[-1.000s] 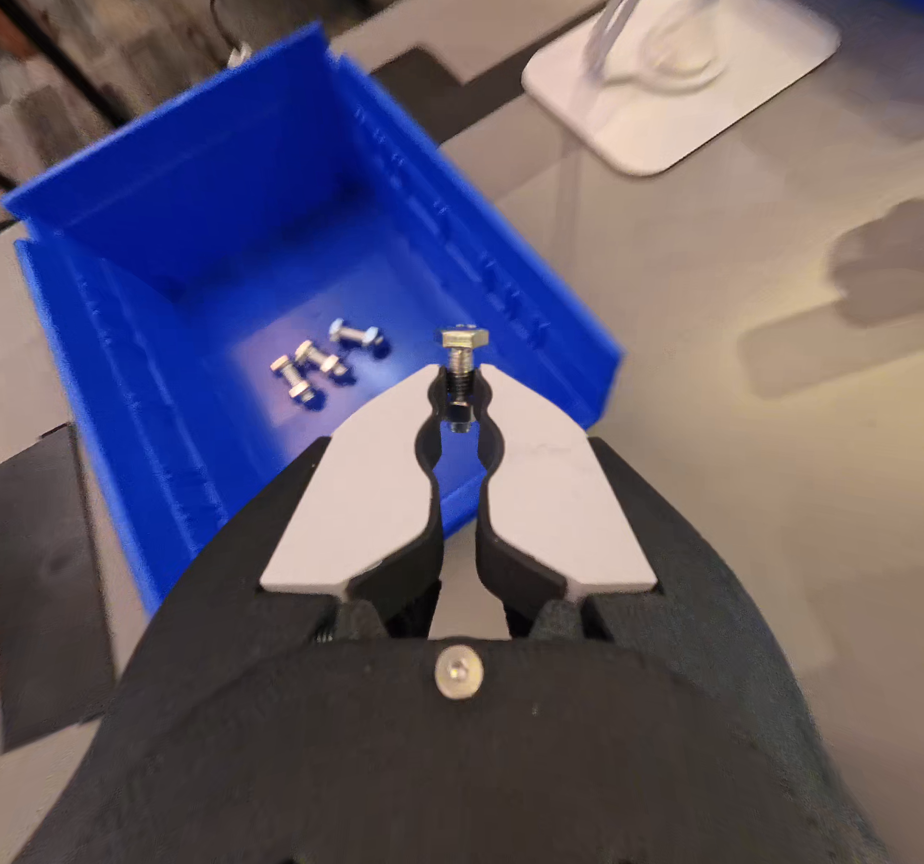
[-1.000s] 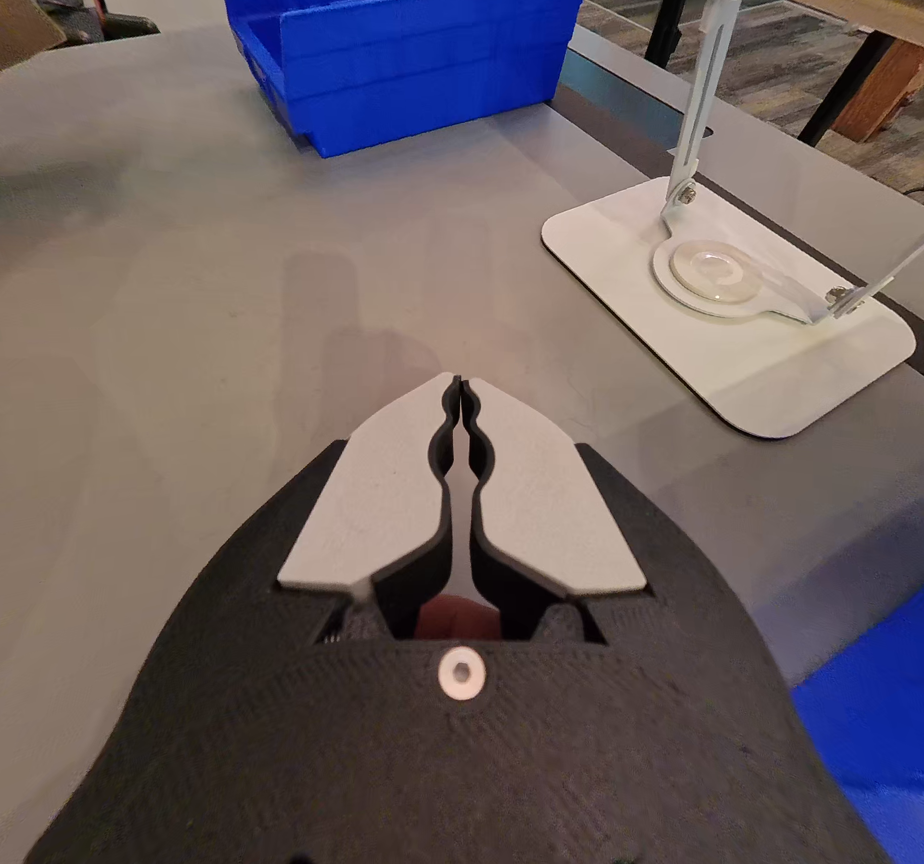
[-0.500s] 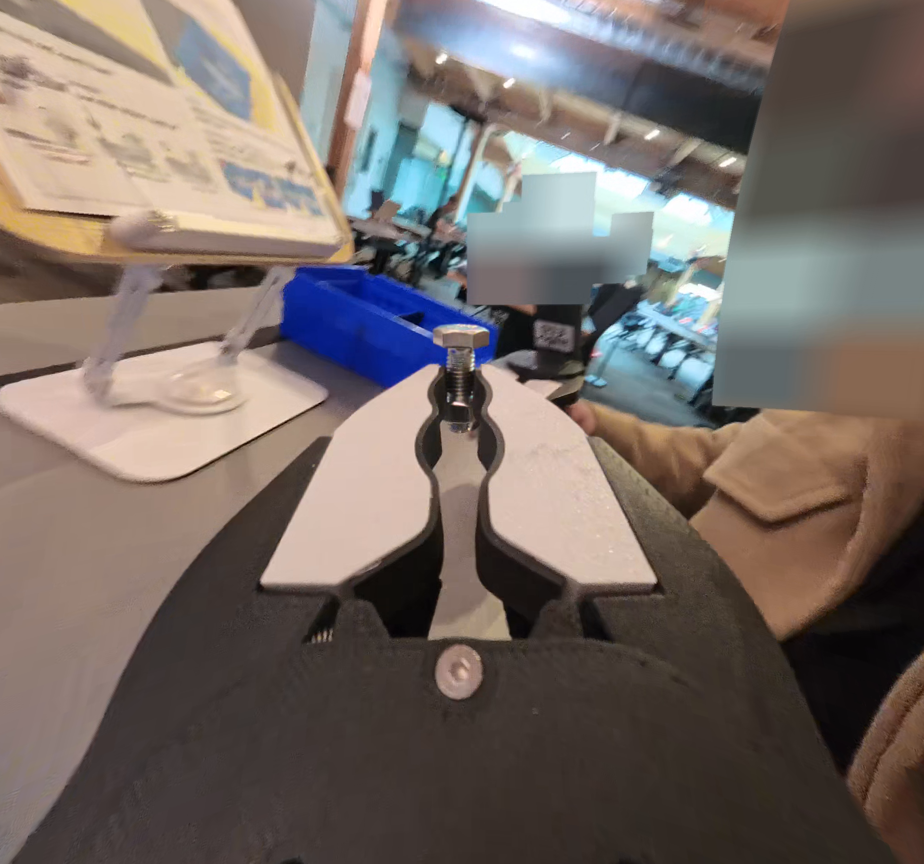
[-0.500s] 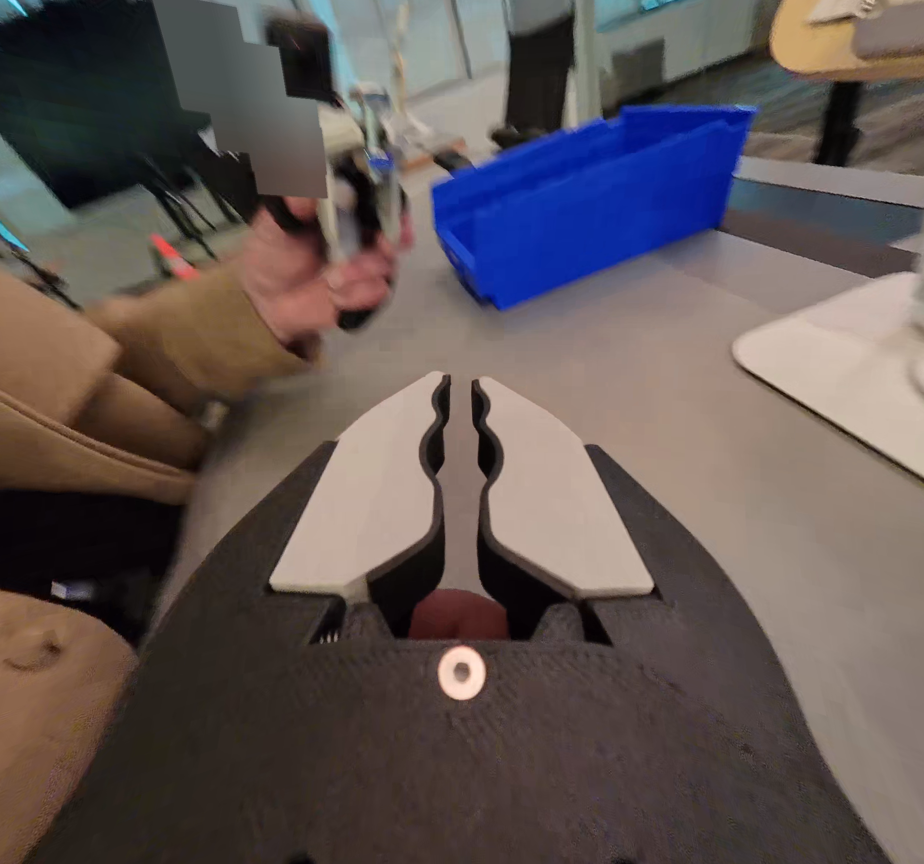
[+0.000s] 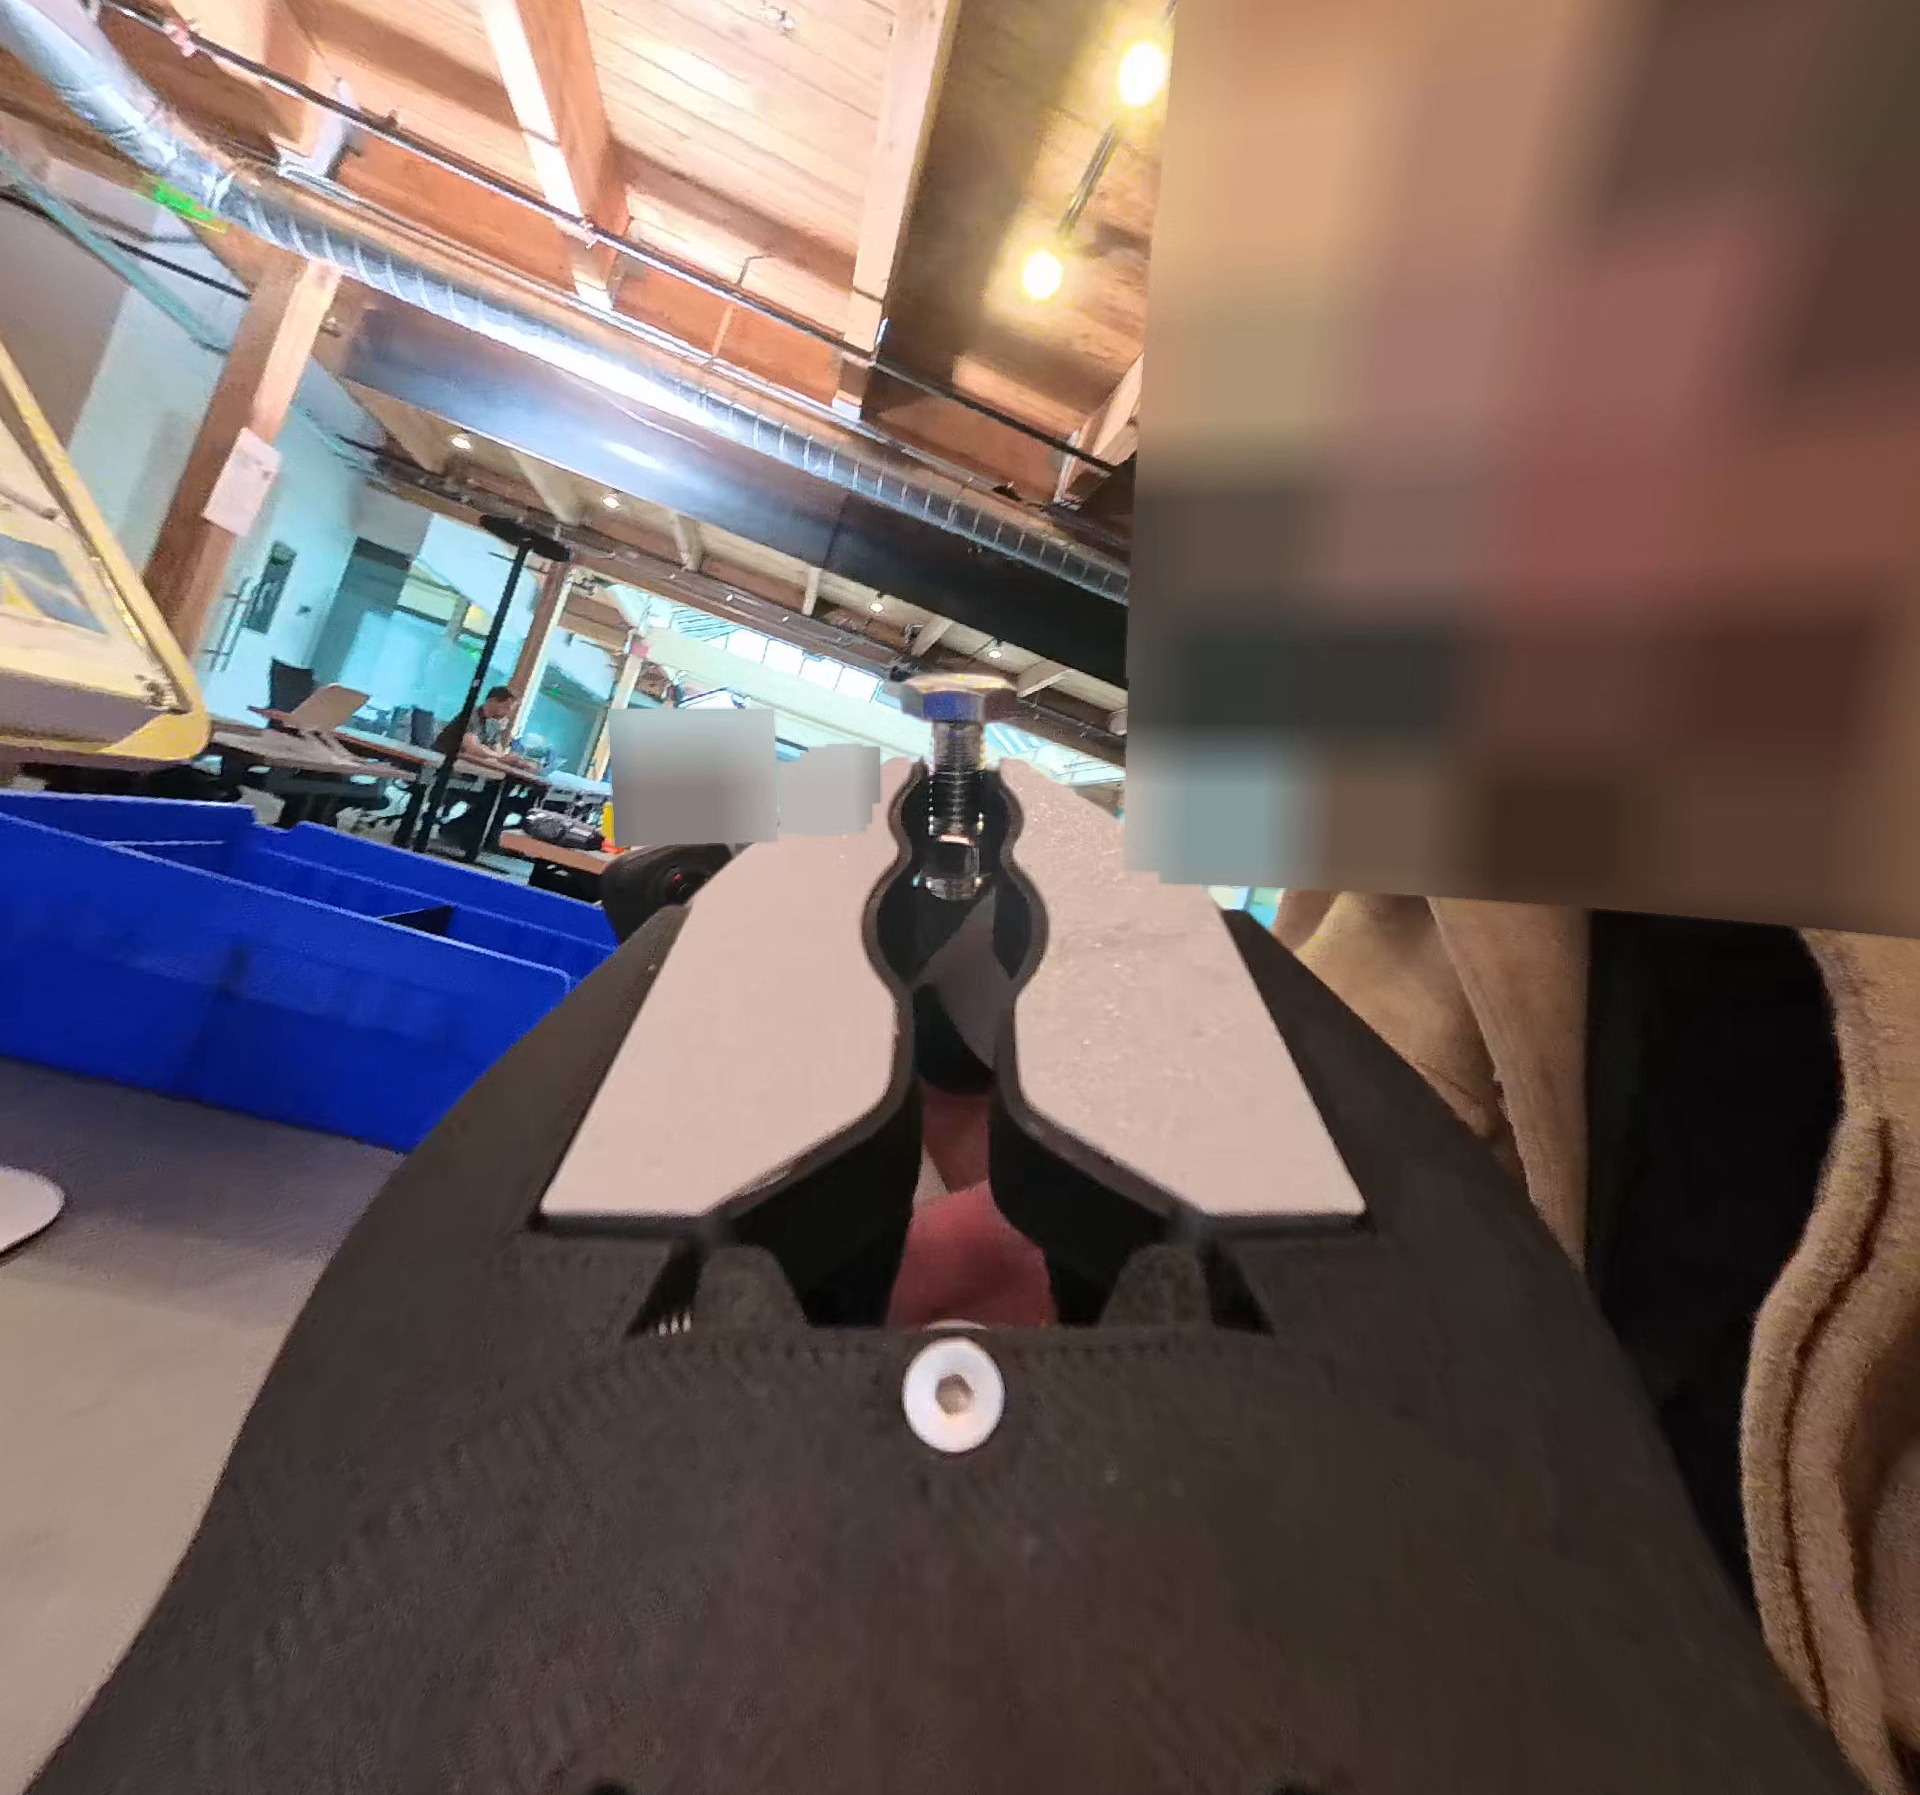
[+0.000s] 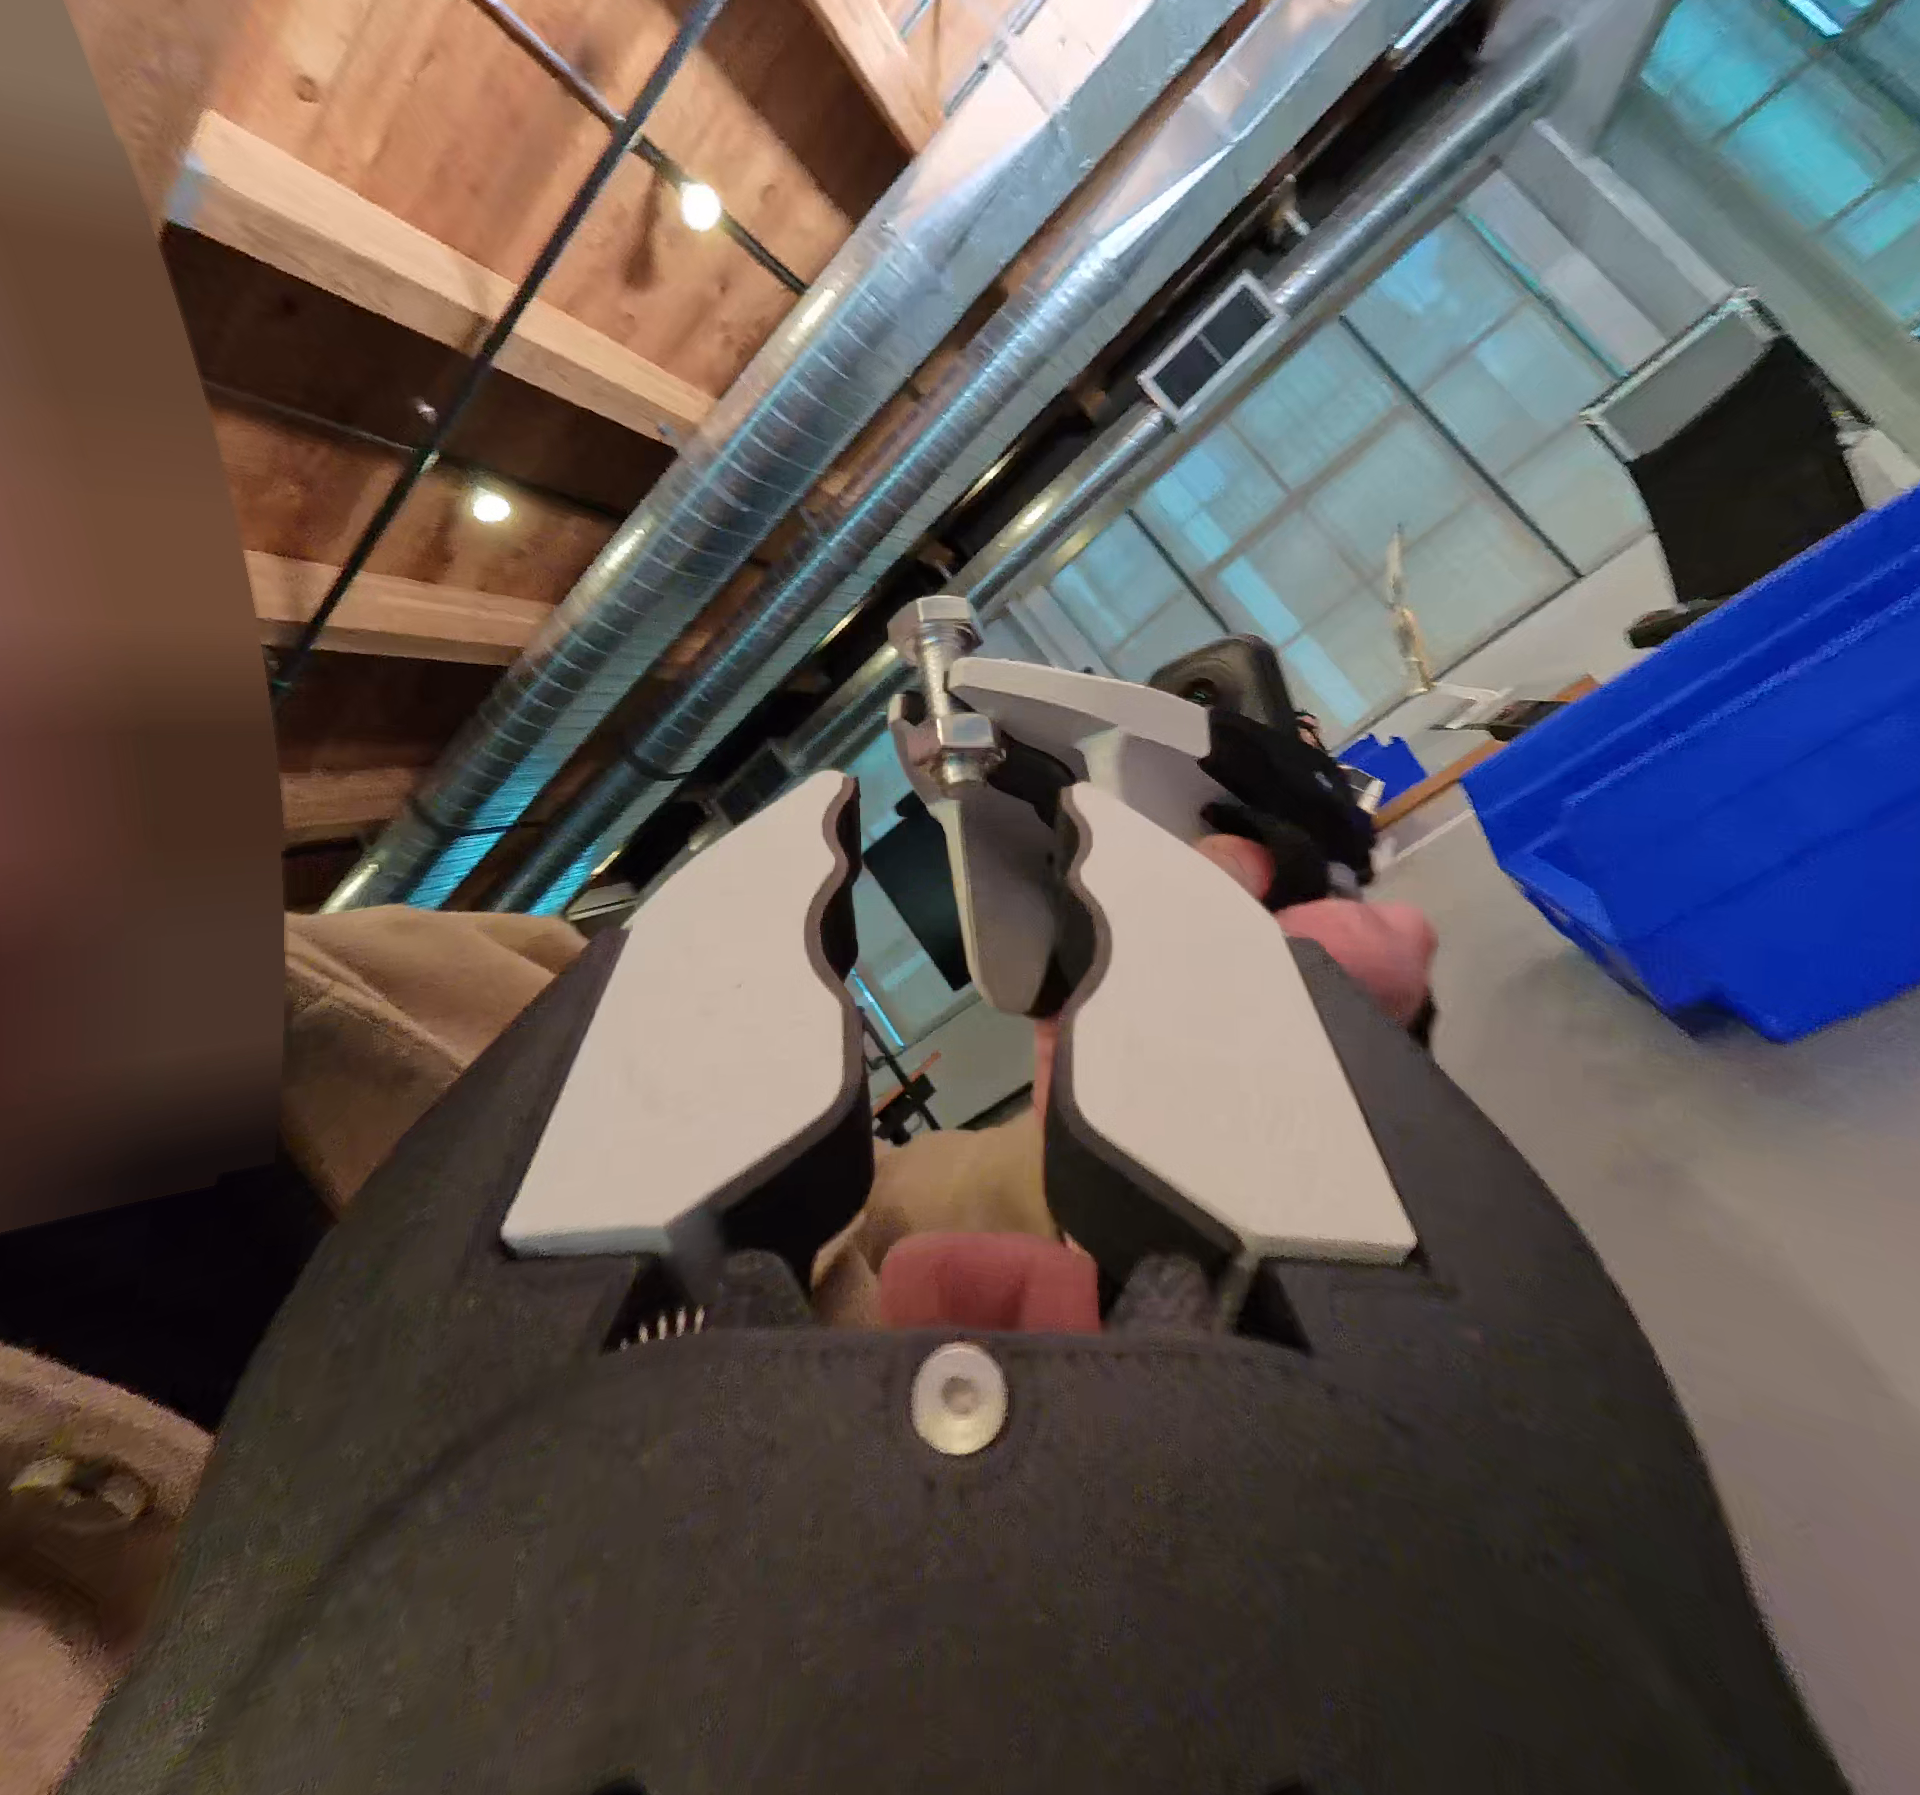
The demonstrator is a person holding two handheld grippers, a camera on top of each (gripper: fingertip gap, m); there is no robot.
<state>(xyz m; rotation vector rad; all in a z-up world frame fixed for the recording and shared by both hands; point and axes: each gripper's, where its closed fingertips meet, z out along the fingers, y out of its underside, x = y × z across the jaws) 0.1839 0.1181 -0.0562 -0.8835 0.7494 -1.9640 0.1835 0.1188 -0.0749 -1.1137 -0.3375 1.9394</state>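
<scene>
Your left gripper (image 5: 951, 800) is clamped on 1 hex bolt (image 5: 951, 748) with a nut threaded near its lower end, long axis upright, head above the fingertips. Your right gripper (image 6: 961, 831) has its jaws apart around nothing; in the right wrist view the bolt (image 6: 940, 696) and nut (image 6: 961, 737) sit just beyond and above its tips, tilted slightly left, so the right is the nearer free gripper. Blue bins (image 5: 260, 966) stand on the grey table (image 6: 1662, 1174); no brand or writing reads clearly.

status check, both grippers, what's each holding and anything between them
Left gripper shut on bolt, nut threaded on. Right gripper open, empty, jaws flanking the left gripper's tip. Nothing between.
</scene>
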